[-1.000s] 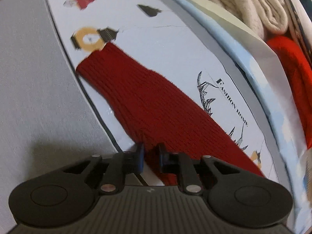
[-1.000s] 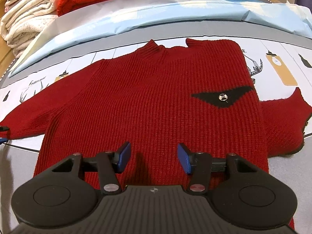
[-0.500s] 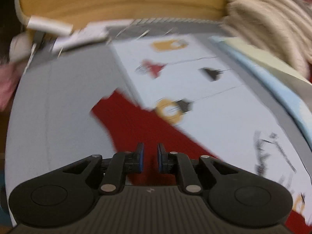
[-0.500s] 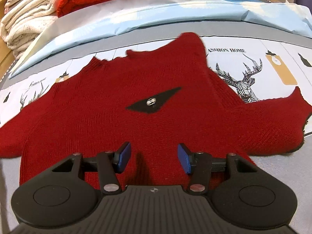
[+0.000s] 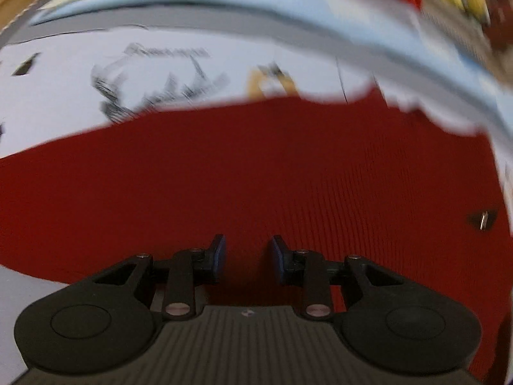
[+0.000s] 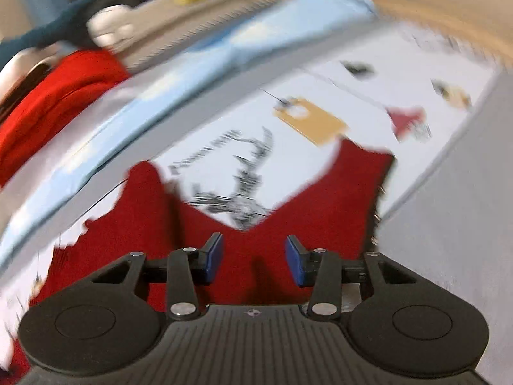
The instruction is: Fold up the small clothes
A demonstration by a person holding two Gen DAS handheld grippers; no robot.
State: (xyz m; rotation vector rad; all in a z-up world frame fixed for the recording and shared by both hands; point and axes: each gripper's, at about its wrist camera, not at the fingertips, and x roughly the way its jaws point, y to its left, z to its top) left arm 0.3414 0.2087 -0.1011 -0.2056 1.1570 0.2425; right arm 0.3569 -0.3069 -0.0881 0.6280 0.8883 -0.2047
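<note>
Both views are motion-blurred. In the left wrist view the left gripper (image 5: 246, 258) sits at the lower centre of the frame, its 2 blue-padded fingers (image 5: 219, 254) parted by a moderate gap; the jaws have just been opening. Nothing is pinched between them, only the dark red ribbed knit sweater (image 5: 256, 173) showing through the gap below. Whether the tips touch the knit cannot be told. The sweater fills the middle and lower band of this frame, with a small black diamond patch with a metal stud (image 5: 483, 219) at the right edge. Above it lies the white printed cloth with black deer drawings and tan tags (image 5: 166, 73), then a grey band and a pale blue sheet (image 5: 288, 12) across the top.

In the right wrist view the right gripper (image 6: 253, 258) sits at the lower centre, fingers (image 6: 295, 261) spread somewhat wider than the left pair; the jaws have just been closing, yet a clear gap remains and nothing is clamped. Red knit lies under and between the pads. The sweater occupies the lower centre and lower left, with 1 pointed part rising at centre left and another at centre right. A bright red folded garment (image 6: 54, 106) sits at the upper left, plain grey surface (image 6: 465, 208) at the right.
</note>
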